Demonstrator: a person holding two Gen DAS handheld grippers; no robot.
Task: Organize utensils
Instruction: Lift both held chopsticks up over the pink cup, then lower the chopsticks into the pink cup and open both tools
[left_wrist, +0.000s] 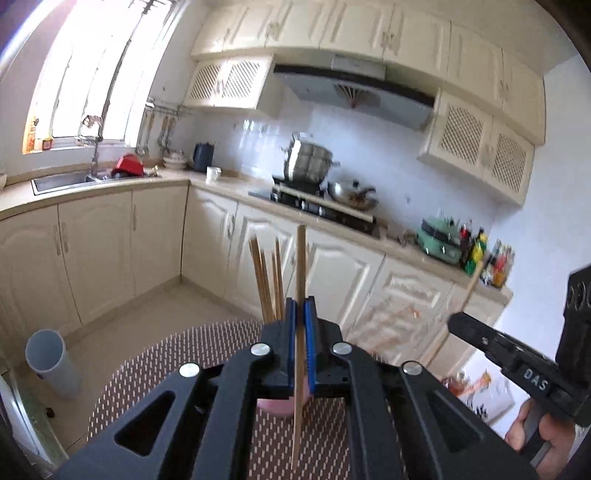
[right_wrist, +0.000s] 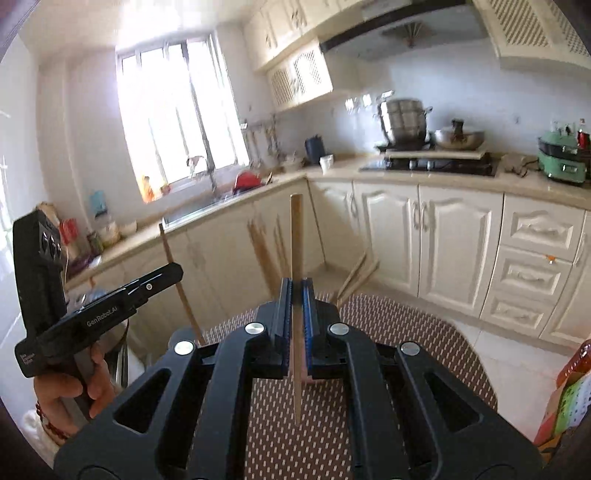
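Two grippers, each clamped on one chopstick: left gripper (left_wrist: 300, 314) on chopstick (left_wrist: 301, 258), right gripper (right_wrist: 296, 295) on another (right_wrist: 295, 236). At 11 o'clock beyond, perhaps four more chopsticks (left_wrist: 266, 280), upright, blurred, above the mat (left_wrist: 184, 354).

I see one work surface, a rounded table top covered edge to edge by a brown woven mat (left_wrist: 166, 369) with a pale dotted weave. Its far rim curves against the tiled floor. On the mat, near the far edge, there is a pink holder (left_wrist: 275, 406), mostly hidden, with only a low bit of its wall showing. A bundle of wooden chopsticks (left_wrist: 266, 280) stands upright in it. More sticks (right_wrist: 356, 275) splay out low to the right; I can't tell whether they are in the holder or on the mat.
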